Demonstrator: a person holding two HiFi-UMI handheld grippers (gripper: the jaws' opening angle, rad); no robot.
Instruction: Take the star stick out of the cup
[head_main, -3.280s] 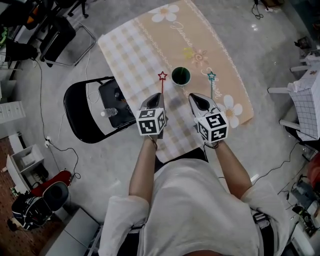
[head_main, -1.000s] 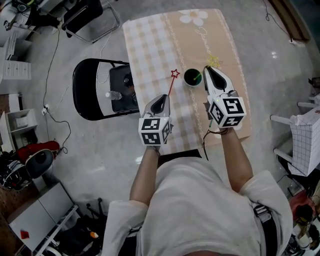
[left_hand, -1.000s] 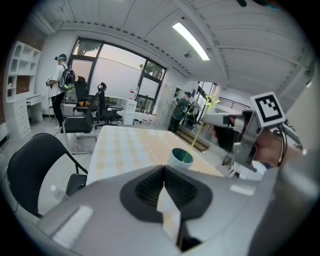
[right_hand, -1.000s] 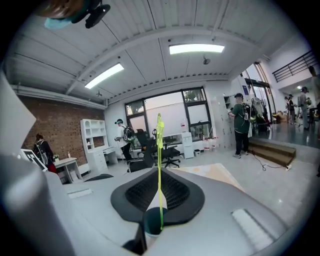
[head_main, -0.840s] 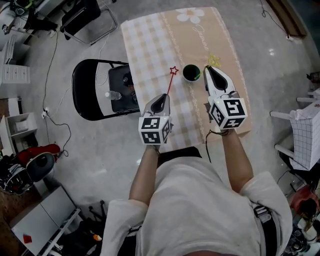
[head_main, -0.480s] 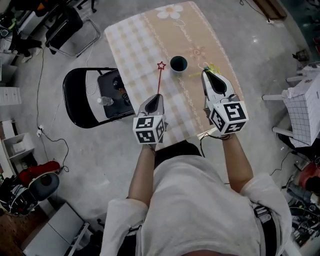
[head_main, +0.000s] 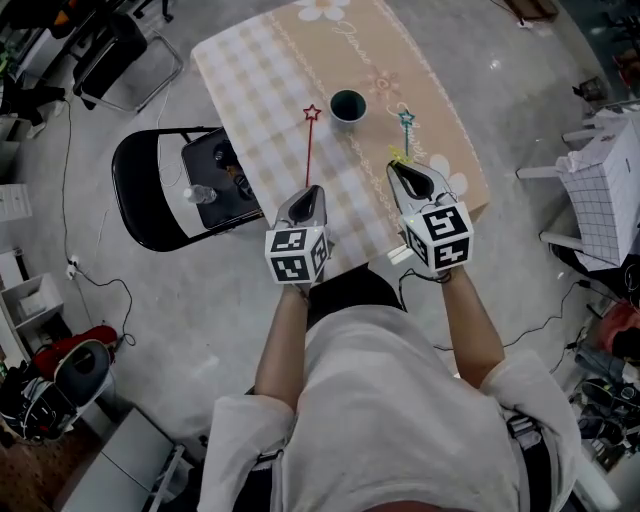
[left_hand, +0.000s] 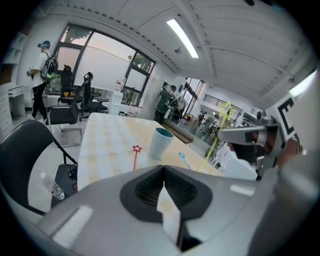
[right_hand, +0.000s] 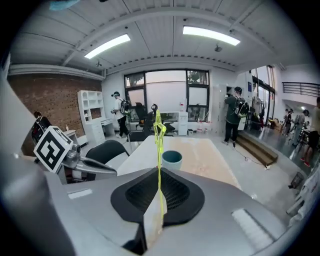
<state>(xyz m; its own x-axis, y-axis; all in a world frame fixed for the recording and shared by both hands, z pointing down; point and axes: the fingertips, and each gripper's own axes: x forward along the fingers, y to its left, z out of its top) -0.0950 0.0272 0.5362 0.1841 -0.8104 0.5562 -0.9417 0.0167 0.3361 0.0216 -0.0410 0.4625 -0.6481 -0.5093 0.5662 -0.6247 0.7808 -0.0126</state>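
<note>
Yellow star stick is out of the cup, gripped by our right gripper.
Thin, lime and star-tipped, it juts from the pinched jaws, right of centre. Our left gripper is closed and empty. A red stick and a blue stick flank the cup.

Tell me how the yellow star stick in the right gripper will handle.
Probably very light: the yellow star stick is a thin rod, held by its lower end alone in the right gripper. Being long and slender, it may flex and wobble at the star. So narrow, it could swivel between the fingers.
</note>
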